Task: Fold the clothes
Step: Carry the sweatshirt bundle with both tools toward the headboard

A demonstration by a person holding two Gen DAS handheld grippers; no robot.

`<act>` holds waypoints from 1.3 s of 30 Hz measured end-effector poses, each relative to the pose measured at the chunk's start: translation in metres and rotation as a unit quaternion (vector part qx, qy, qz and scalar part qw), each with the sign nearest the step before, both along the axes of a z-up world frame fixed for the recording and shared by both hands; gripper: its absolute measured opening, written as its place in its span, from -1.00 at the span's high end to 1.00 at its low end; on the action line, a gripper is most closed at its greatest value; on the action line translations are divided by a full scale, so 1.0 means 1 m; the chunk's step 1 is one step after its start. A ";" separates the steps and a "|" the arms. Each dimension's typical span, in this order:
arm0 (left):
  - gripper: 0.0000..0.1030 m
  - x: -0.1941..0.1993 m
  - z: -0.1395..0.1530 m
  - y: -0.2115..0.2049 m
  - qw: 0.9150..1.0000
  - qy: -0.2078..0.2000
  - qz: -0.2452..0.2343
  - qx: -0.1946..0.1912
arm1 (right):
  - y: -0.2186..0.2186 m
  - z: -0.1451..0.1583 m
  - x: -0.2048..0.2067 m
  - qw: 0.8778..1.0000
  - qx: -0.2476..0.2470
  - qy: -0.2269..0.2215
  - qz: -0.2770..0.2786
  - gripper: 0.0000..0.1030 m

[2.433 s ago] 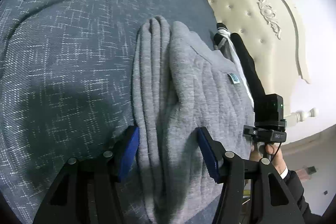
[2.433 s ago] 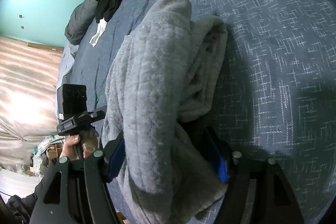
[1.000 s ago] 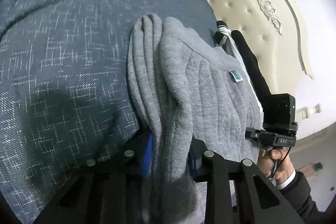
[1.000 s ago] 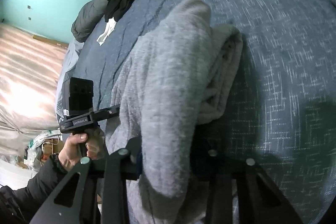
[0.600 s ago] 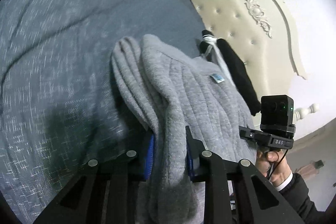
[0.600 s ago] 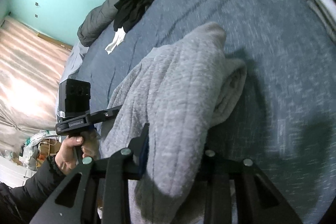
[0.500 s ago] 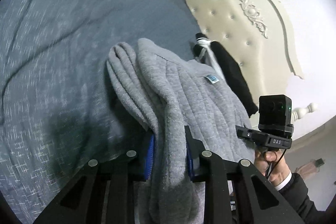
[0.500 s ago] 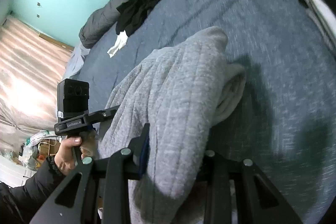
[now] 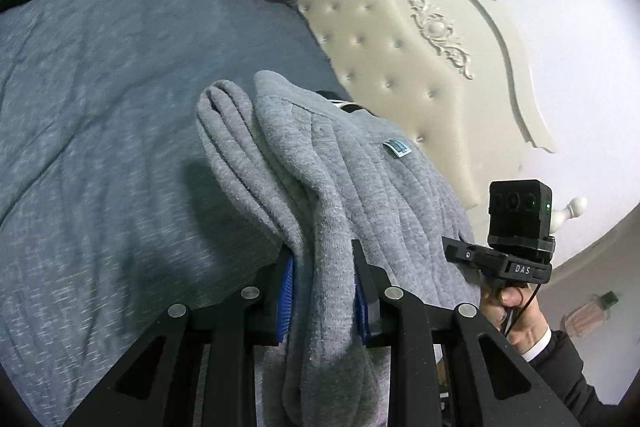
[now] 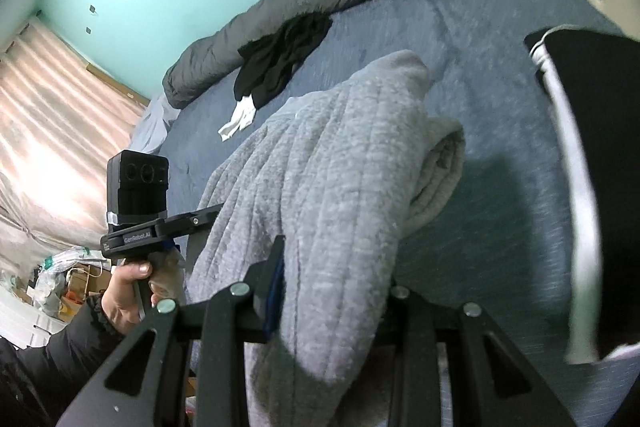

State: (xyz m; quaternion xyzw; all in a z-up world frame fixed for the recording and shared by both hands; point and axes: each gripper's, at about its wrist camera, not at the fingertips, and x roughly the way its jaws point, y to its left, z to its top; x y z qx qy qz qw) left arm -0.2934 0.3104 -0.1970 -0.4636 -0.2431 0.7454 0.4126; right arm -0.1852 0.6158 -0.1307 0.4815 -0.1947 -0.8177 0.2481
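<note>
My left claw (image 9: pixel 322 287): clamped tight on the grey sweater (image 9: pixel 360 179) | my right claw (image 10: pixel 332 291): pinching its other end | sweater: folded, raised above the bed (image 9: pixel 100 107).

The grey garment (image 10: pixel 332 195) covers the right gripper (image 10: pixel 332 291)'s far finger. The garment's lower end runs off the bottom edge in both views. The black clothing (image 10: pixel 600 187) is cut by the right edge.
</note>
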 end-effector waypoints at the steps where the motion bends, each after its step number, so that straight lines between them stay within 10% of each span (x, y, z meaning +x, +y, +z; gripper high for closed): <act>1: 0.48 -0.001 0.005 0.008 1.000 0.004 -0.002 0.001 | 0.007 0.006 0.000 1.000 0.002 0.003 -0.001 0.40; 22: 0.48 -0.020 0.078 0.171 0.998 0.050 -0.032 -0.002 | 0.151 0.068 -0.014 0.997 0.044 0.057 -0.038 0.40; 39: 0.47 -0.028 0.072 0.274 0.998 0.052 -0.039 -0.022 | 0.242 0.059 -0.025 0.994 0.052 0.072 -0.068 0.41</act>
